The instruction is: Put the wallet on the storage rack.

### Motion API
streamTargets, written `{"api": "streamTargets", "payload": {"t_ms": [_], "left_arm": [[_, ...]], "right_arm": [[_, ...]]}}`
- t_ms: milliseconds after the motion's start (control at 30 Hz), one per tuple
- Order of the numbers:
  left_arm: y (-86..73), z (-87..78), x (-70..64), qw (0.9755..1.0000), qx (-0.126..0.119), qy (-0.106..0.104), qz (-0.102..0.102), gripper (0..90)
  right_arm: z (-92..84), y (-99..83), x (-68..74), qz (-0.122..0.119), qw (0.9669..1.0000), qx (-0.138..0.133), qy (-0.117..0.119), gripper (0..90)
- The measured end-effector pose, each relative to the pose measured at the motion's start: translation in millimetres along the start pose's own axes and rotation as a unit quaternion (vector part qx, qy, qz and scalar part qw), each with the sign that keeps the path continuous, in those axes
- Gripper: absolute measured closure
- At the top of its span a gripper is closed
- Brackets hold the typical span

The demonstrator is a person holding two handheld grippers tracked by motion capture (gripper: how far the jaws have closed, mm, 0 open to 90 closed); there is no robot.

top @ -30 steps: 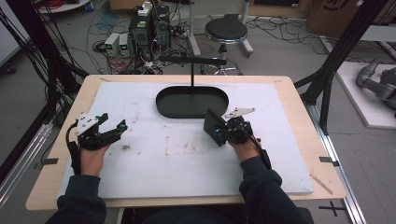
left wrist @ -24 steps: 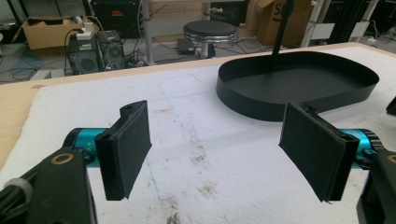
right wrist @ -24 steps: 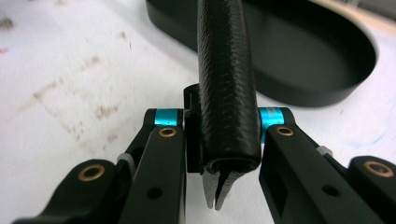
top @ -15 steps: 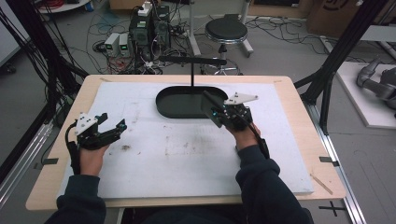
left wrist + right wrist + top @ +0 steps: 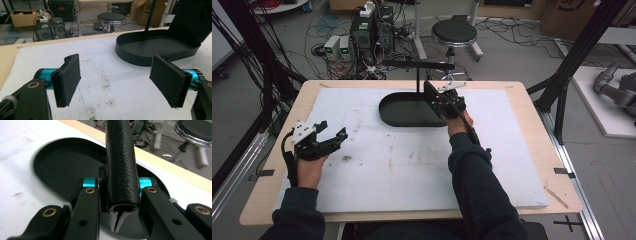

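Right gripper (image 5: 120,195) clenched on a black strap (image 5: 121,162) above the tray (image 5: 397,112), far centre; left gripper (image 5: 120,82) gapes empty, near left. Strap not yet set down, apparently.

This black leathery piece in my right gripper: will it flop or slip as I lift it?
Probably not rigid: the black leathery piece gapes at its open end over a soft grey lining, so it may bend. Its grained surface should resist slipping in the right gripper, which is shut on it.
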State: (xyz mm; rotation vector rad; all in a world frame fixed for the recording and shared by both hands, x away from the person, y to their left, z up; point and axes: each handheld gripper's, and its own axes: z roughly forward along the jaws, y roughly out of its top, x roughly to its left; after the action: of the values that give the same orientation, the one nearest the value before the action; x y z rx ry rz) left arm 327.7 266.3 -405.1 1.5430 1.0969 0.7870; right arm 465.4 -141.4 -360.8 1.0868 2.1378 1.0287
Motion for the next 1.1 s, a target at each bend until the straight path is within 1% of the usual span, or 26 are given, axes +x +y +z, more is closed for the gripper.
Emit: {"api": "streamTargets", "payload": {"t_ms": [100, 167, 200, 233, 300, 400, 567, 633, 667, 733, 800, 867, 933, 967, 1000, 1033, 1100], "left_arm": [[-0.2, 0.5, 0.5, 1.0, -0.001, -0.001, -0.002, 24.3], [-0.3, 0.5, 0.7, 1.0, 0.0, -0.001, -0.002, 24.3], [-0.2, 0.5, 0.9, 1.0, 0.0, -0.002, -0.003, 24.3], [-0.2, 0.5, 0.8, 1.0, -0.001, -0.001, -0.003, 24.3], [-0.1, 0.3, 0.8, 1.0, -0.001, -0.002, -0.004, 24.3], [-0.1, -0.1, 1.2, 1.0, -0.002, -0.002, -0.004, 24.3], [0.1, -0.6, 1.2, 1.0, -0.001, -0.003, -0.003, 24.3], [0.0, -0.6, 1.3, 1.0, -0.001, -0.003, -0.004, 24.3], [0.0, -0.6, 1.3, 1.0, -0.001, -0.003, -0.004, 24.3], [0.0, -0.5, 1.1, 1.0, -0.001, -0.002, -0.003, 24.3], [0.0, -0.5, 0.9, 1.0, -0.001, -0.002, -0.003, 24.3], [0.1, -0.8, 0.9, 1.0, -0.001, -0.002, -0.003, 24.3], [0.1, -0.9, 0.9, 1.0, 0.0, -0.002, -0.004, 24.3], [0.0, -0.8, 0.9, 1.0, -0.001, -0.002, -0.004, 24.3], [-0.1, -0.8, 0.9, 1.0, -0.001, -0.002, -0.004, 24.3], [-0.1, -0.8, 0.8, 1.0, -0.001, -0.002, -0.004, 24.3], [-0.1, -0.9, 0.8, 1.0, -0.001, -0.002, -0.004, 24.3]], "right_arm": [[15.6, 1.1, -3.6, 0.013, 0.9998, 0.008, -0.009, 79.0], [24.2, 3.7, -3.3, 0.013, 0.9997, 0.015, -0.017, 78.9], [27.1, 4.5, -2.9, 0.01, 0.9996, 0.013, -0.021, 79.0], [31.0, 5.1, -1.0, 0.005, 0.9995, 0.008, -0.029, 78.9], [37.4, 6.0, 1.7, -0.006, 0.9987, 0.018, -0.048, 78.9], [44.9, 2.8, 2.6, -0.004, 0.9979, 0.03, -0.058, 78.9], [52.3, -0.8, 2.1, -0.01, 0.9957, 0.042, -0.082, 78.7], [56.1, -2.6, 3.0, -0.014, 0.9942, 0.051, -0.094, 78.3], [57.4, -3.3, 3.1, -0.014, 0.994, 0.05, -0.096, 78.2], [60.0, -4.3, 5.1, -0.006, 0.9947, 0.046, -0.092, 77.6], [63.1, -4.4, 8.3, -0.007, 0.9958, 0.039, -0.083, 73.6], [65.7, -4.2, 11.7, 0.001, 0.9968, 0.032, -0.073, 67.7], [68.2, -4.4, 13.4, 0.021, 0.998, 0.025, -0.054, 61.4], [69.2, -4.7, 13.9, 0.026, 0.9984, 0.023, -0.044, 57.5], [71.7, -5.9, 14.2, 0.033, 0.9989, 0.022, -0.024, 47.3], [71.7, -5.9, 14.2, 0.033, 0.9989, 0.022, -0.024, 47.3], [73.2, -7.1, 13.6, 0.042, 0.9989, 0.022, -0.003, 42.1]]}}
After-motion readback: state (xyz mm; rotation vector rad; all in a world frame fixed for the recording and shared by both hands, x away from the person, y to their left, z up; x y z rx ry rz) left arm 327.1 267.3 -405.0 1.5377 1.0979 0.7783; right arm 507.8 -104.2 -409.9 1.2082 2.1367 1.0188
